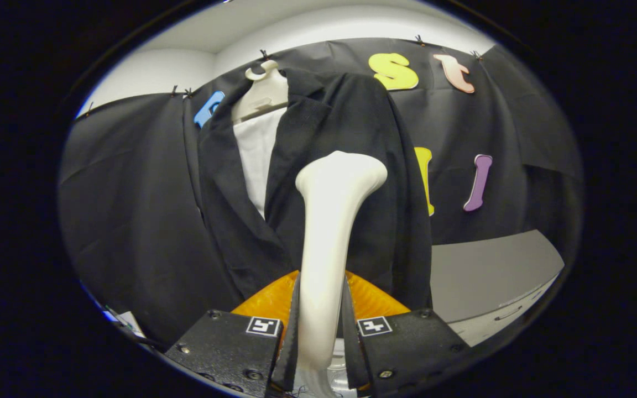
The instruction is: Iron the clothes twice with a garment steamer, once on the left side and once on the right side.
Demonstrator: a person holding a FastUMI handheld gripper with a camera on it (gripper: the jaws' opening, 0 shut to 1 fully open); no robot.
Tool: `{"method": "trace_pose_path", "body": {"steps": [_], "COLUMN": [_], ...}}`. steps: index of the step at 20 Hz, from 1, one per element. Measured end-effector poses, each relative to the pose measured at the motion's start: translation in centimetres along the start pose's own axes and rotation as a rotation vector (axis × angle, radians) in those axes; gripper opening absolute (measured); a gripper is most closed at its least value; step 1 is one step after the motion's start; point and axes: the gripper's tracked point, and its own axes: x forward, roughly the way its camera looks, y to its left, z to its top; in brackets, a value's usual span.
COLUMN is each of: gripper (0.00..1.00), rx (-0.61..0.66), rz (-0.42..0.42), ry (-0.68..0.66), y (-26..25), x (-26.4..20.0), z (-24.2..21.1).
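We see our gripper (pixel 321 326) pinching the handle of the white garment steamer (pixel 329 221) between both fingers; its head points at the right front panel of the black jacket (pixel 351 127) on its hanger (pixel 263 83).

gripper (pixel 320 331) | boxy finger blocks | square coded marker on each | screws along edges

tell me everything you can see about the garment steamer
The garment steamer is a smooth, glossy cream-white wand that looks like plastic. Its slim handle rises upright between the fingers of the hand-held gripper, which press on it from both sides, and it flares into a wide rounded head at the top. The head sits in front of the black jacket, over the panel beside the white shirt; whether it touches the cloth cannot be told.
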Motion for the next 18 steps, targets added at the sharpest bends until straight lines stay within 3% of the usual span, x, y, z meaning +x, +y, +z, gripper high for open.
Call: {"method": "trace_pose_path", "body": {"steps": [18], "gripper": [0.38], "rx": [-0.025], "rz": [-0.026], "ry": [0.201], "y": [-0.7], "x": [1.7], "z": [-12.8]}}
